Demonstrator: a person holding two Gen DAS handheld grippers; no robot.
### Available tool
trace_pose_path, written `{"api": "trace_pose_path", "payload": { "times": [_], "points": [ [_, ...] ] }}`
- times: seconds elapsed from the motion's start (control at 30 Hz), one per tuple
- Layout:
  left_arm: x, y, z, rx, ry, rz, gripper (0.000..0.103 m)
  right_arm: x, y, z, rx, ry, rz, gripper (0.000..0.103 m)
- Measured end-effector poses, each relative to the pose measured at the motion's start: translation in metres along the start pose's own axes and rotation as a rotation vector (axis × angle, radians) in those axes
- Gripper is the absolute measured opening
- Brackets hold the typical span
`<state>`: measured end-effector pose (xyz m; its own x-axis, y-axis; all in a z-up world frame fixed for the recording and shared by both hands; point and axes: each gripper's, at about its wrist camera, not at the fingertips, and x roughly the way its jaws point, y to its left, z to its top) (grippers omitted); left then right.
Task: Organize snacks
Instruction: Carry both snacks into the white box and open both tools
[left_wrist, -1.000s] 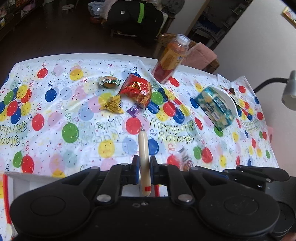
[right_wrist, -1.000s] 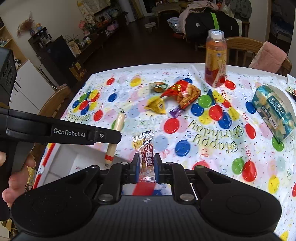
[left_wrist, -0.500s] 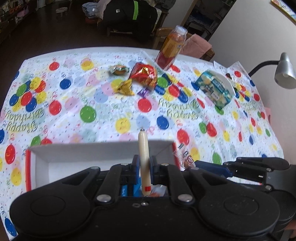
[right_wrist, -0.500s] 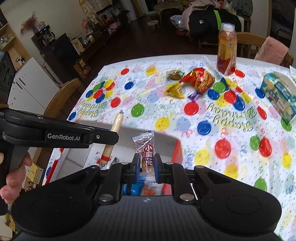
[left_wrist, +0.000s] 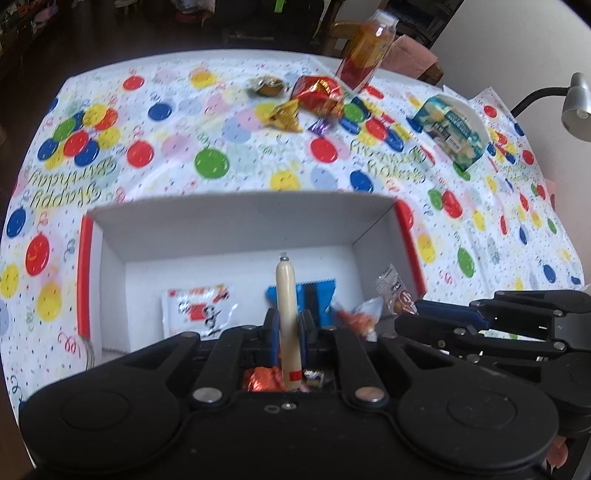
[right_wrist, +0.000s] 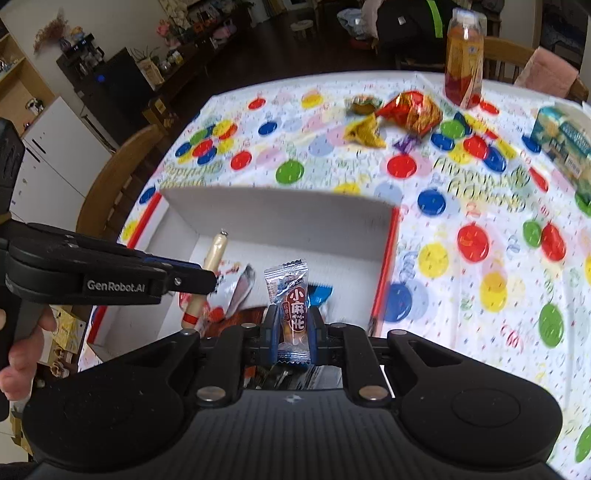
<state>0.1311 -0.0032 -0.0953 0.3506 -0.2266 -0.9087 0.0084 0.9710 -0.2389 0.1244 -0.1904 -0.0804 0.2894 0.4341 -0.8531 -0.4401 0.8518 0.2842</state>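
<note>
My left gripper (left_wrist: 286, 325) is pinched tight on a sausage stick (left_wrist: 285, 291), held near its red-banded end so the long part pokes forward, out over the box (left_wrist: 240, 221). My right gripper (right_wrist: 292, 325) is clamped on a small candy packet (right_wrist: 291, 295) across its middle, packet upright, top crimp free. I can see no spare gap in either pair of jaws. Both grippers hang above the open white box with red edges, side by side and close, so I judge both snacks are lined up for a drop inside.

Already lying in the box: a white and red packet (left_wrist: 199, 308), a blue packet (left_wrist: 314, 295), and some orange wrappers near the front wall. Bottom still has bare room at the back.

Out on the balloon tablecloth (left_wrist: 184, 147), well apart from the box, loose snacks wait: a red bag (left_wrist: 319, 94), a yellow wrapper (left_wrist: 284, 116), a small purple candy (left_wrist: 319, 127), a round wrapped snack (left_wrist: 267, 85). Behind them stands a juice bottle (right_wrist: 463, 61), and a tissue pack (left_wrist: 448, 131) lies off to the right; probably neither belongs in the box.

Risk as I judge it: the grippers are crowded, so releasing one at a time is safer.
</note>
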Motion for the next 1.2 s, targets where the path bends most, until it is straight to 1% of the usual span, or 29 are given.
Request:
{"api": "trace_pose_path", "payload": {
  "times": [0.27,0.47,0.67,0.9,1.2],
  "points": [
    [0.019,0.013,-0.021,0.002,0.058,0.015,0.008,0.030,0.012,-0.027,-0.003,0.071,-0.016,0.015],
    [0.027,0.013,-0.033,0.024,0.078,0.011,0.008,0.044,0.014,-0.040,0.006,0.107,-0.015,0.015],
    [0.036,0.007,-0.040,0.045,0.090,0.012,0.008,0.050,0.021,-0.045,-0.011,0.116,-0.030,0.015],
    [0.042,0.008,-0.046,0.046,0.097,0.008,0.008,0.052,0.024,-0.049,-0.022,0.110,-0.043,0.015],
    [0.044,0.009,-0.047,0.046,0.094,0.000,0.009,0.049,0.022,-0.048,0.001,0.097,-0.041,0.016]
  ]
}}
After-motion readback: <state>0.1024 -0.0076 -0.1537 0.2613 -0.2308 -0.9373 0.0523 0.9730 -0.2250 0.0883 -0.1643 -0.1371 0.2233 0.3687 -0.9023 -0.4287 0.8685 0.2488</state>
